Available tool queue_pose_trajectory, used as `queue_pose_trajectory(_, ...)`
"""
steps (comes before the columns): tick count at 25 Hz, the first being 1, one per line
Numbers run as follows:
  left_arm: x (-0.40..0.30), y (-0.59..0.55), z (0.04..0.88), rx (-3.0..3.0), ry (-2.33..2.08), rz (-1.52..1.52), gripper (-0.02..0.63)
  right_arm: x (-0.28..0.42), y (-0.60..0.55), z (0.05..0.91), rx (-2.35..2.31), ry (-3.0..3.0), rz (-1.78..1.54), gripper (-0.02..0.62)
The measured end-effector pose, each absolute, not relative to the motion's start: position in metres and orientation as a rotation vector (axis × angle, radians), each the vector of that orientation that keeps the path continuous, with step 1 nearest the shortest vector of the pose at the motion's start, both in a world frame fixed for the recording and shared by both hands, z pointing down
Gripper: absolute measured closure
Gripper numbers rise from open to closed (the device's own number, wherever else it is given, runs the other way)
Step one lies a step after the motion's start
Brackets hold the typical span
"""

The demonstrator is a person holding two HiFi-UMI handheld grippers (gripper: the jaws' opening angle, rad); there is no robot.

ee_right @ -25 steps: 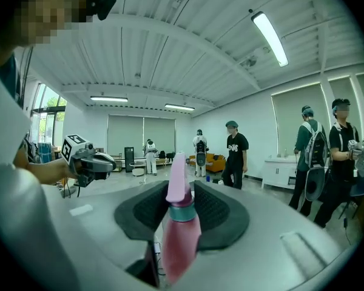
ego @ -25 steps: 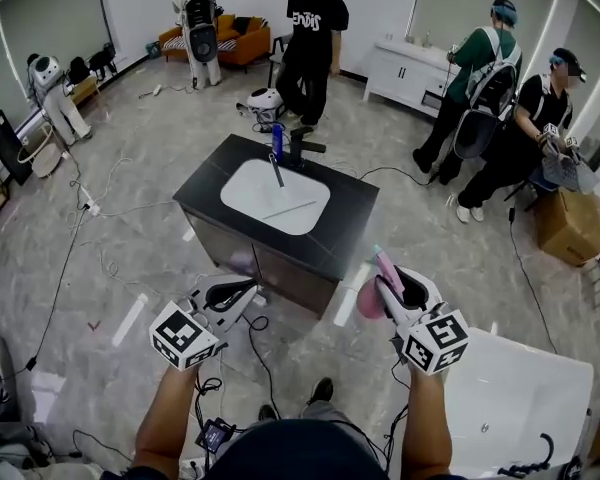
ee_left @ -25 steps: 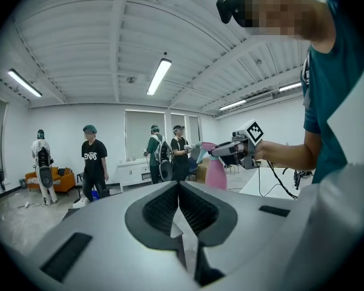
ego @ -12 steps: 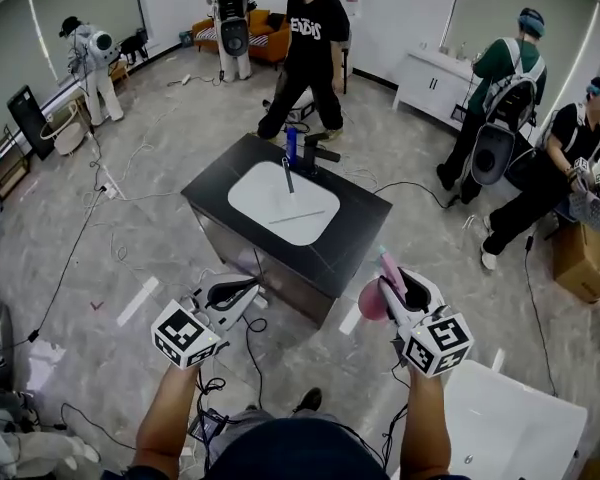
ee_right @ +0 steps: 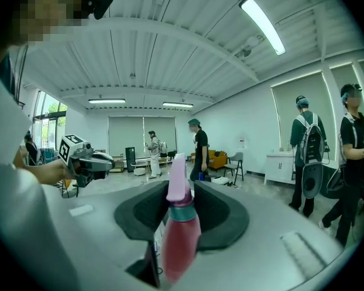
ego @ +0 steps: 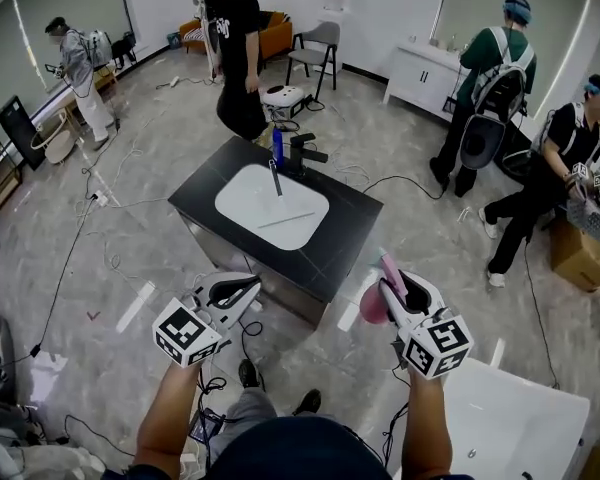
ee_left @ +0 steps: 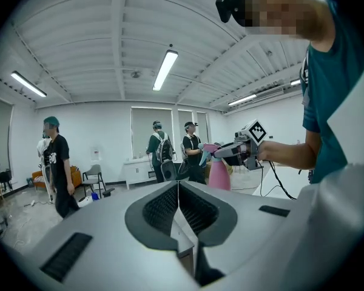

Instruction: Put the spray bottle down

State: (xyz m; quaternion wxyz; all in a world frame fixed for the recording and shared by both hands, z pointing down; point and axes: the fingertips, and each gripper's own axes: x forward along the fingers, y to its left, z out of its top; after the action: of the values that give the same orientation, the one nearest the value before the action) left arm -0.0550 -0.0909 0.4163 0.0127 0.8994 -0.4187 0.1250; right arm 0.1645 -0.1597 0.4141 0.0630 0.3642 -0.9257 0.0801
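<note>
Pink spray bottle (ego: 371,306) is clamped in the right tool (ego: 390,286), desk (ego: 352,220) is seen at 12 o'clock; left tool (ego: 245,290) is closed up, nothing gripped.

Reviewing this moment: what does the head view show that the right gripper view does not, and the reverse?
Only the head view: the black sink counter with its white basin, a blue bottle by the faucet, and the white bathtub at lower right. Only the right gripper view: the ceiling lights. Both: the right claw shut on the pink spray bottle, the left claw, and people standing around the room.
</note>
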Motion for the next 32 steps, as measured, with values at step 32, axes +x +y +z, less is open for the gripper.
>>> queue_pose_trajectory(32, -0.155, -0.230, 0.437, 2.992, -0.818, 0.439, 0.601, 0.086, -0.265, 0.436, 1.480, -2.689, 0.197, 0.462)
